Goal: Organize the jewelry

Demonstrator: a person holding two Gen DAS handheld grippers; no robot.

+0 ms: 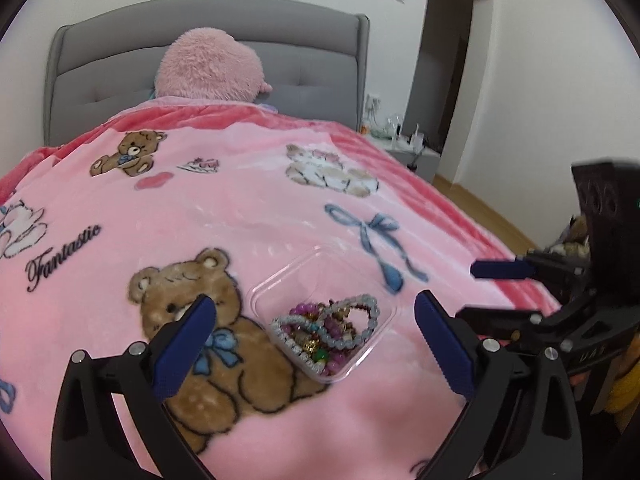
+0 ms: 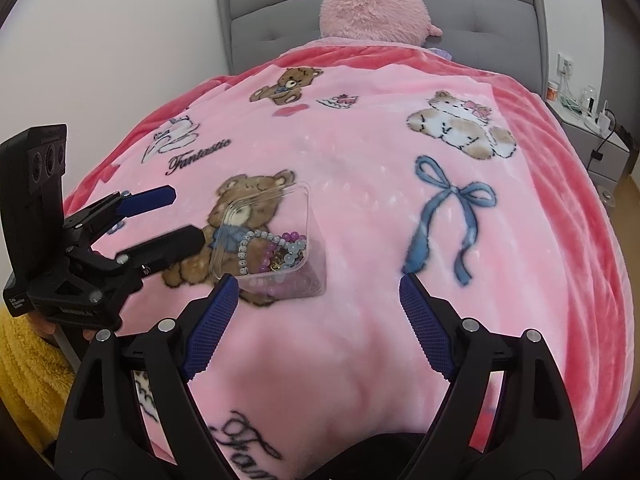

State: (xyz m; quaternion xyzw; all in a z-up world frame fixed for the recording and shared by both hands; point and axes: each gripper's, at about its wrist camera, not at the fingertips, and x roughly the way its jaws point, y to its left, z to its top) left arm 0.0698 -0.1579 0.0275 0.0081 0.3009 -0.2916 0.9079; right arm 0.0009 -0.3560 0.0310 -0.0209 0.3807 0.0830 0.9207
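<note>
Clear plastic tray w/ beaded bracelets heaped inside, on pink blanket of bed. Left hand-held gripper wide open, empty, straddling tray. Right hand-held gripper open, empty, just beside tray. Gathering looks done; sorting none visible. Individual pieces tangled, count unclear.

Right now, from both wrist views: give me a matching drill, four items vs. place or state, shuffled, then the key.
Items:
1. clear plastic box
2. left gripper
3. pink plush toy
4. blue bow print

Place or state:
A. against the grey headboard
B. on the blanket, holding beaded bracelets
C. woven into the blanket, to the box's right
D. jaws wide open, nothing between the pads

Pairs: 1-B, 2-D, 3-A, 4-C
</note>
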